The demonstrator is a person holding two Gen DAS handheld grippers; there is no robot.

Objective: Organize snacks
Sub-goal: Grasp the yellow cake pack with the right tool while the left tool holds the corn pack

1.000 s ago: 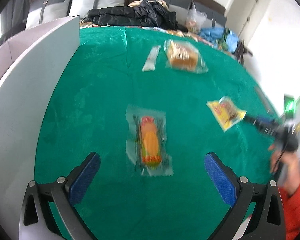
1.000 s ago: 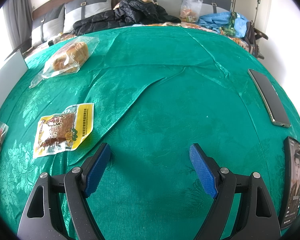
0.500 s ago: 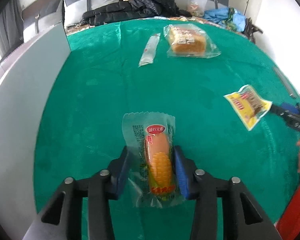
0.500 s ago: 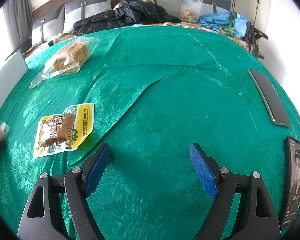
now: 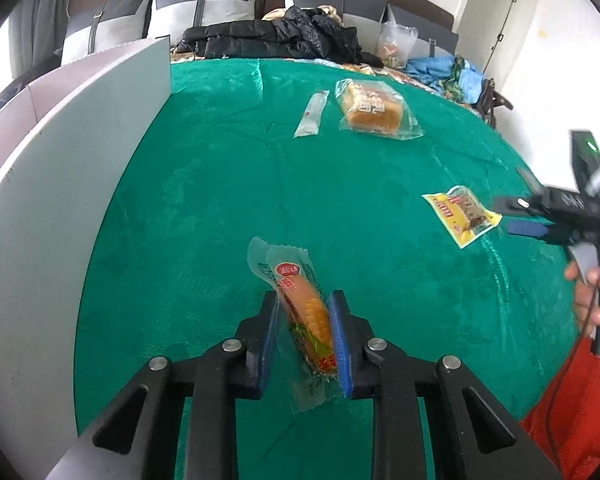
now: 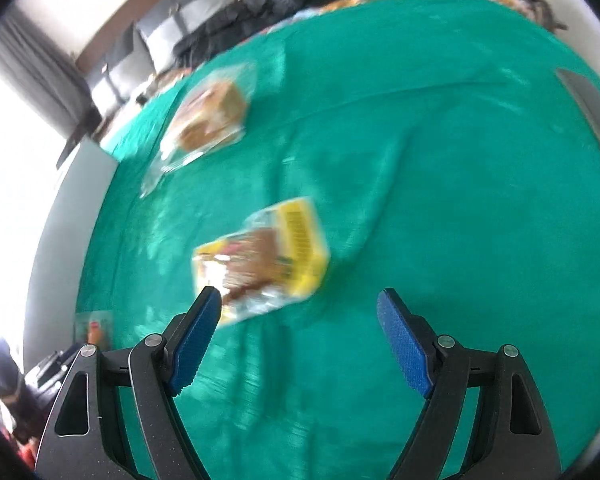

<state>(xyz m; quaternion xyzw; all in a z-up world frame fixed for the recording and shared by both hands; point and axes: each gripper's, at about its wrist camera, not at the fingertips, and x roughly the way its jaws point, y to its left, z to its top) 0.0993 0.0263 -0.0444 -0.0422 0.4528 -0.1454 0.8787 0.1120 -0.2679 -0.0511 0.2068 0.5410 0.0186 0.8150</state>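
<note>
A clear packet with a corn-shaped snack (image 5: 290,276) is tilted between the blue pads of my left gripper (image 5: 303,300). Its jaws are closing and the pads press on the packet's sides. A yellow packet of dried meat (image 6: 264,260) lies flat on the green cloth, just ahead of my right gripper (image 6: 298,294) and slightly to its left. The right gripper is open with nothing between its pads. In the left wrist view the yellow packet (image 5: 462,214) lies at the right, with the right gripper (image 5: 506,215) beside its edge. The right wrist view is blurred.
A bagged loaf of bread (image 5: 374,108) and a white stick sachet (image 5: 311,116) lie farther back on the green cloth (image 5: 220,200). A tall white box wall (image 5: 60,160) runs along the left. A phone (image 6: 592,112) lies at the right edge. A person's hand (image 5: 592,288) holds the right gripper.
The left jaws came together on the corn snack packet, which now sits tilted between the pads. The right gripper swung left and tipped toward the yellow packet.
</note>
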